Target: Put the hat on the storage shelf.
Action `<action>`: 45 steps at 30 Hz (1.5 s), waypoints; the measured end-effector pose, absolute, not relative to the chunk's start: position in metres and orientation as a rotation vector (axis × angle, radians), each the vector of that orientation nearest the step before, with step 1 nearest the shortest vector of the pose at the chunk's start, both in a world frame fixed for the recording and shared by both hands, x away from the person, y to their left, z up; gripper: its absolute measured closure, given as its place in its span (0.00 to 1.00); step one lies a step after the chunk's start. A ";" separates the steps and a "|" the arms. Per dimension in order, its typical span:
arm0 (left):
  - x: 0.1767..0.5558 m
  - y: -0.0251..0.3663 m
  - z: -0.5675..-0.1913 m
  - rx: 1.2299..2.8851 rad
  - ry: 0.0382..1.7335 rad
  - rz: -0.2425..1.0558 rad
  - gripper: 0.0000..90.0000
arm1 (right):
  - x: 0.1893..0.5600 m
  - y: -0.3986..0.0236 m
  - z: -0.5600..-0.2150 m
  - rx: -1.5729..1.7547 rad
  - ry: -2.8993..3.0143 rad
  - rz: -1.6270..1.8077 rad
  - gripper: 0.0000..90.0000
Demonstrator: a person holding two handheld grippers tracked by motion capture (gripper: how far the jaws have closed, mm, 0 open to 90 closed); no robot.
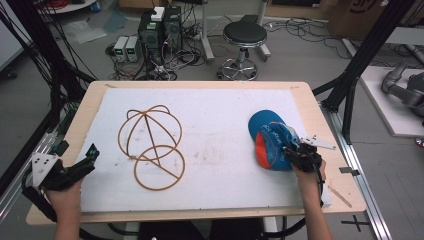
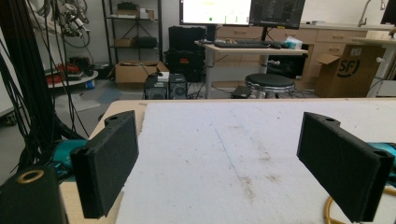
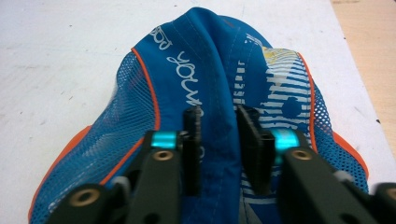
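With the right tongs (image 3: 218,135) pinching a fold in the crown of the blue cap (image 1: 270,140) directly beneath them, the grasp step is under way; next probably comes lifting it toward the wire frame (image 1: 152,147), left tongs (image 2: 233,163) wide and empty.

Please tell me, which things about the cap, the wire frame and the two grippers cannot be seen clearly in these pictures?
- Cap print: high view, too small to read; right gripper view, folds and the right gripper cover part.
- Cap's underside: hidden by the cap itself.
- Wire frame: left gripper view, cut off at the bottom edge behind a jaw of the open left gripper.
- Right gripper's jaws: high view, hidden by its body and the hand.
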State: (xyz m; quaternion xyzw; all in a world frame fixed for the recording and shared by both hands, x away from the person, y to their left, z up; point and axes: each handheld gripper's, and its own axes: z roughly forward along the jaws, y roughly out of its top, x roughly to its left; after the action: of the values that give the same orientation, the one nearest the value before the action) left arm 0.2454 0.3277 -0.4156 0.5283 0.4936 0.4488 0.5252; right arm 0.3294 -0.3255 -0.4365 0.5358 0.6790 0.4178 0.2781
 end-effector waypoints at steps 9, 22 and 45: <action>0.245 0.328 -0.416 1.266 1.184 1.073 0.15 | 0.327 -0.326 -0.434 1.401 1.779 1.123 1.00; 0.245 0.328 -0.417 1.264 1.186 1.071 0.15 | 0.313 -0.324 -0.413 1.283 1.611 1.323 1.00; 0.244 0.331 -0.418 1.262 1.198 1.074 0.15 | 0.297 -0.319 -0.344 1.115 1.411 1.642 1.00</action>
State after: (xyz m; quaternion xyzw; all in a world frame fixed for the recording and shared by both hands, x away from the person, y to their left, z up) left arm 0.2441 0.3315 -0.4179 0.5267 0.5000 0.4483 0.5211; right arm 0.2967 -0.3194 -0.3438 0.4296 0.5437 0.6327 0.3457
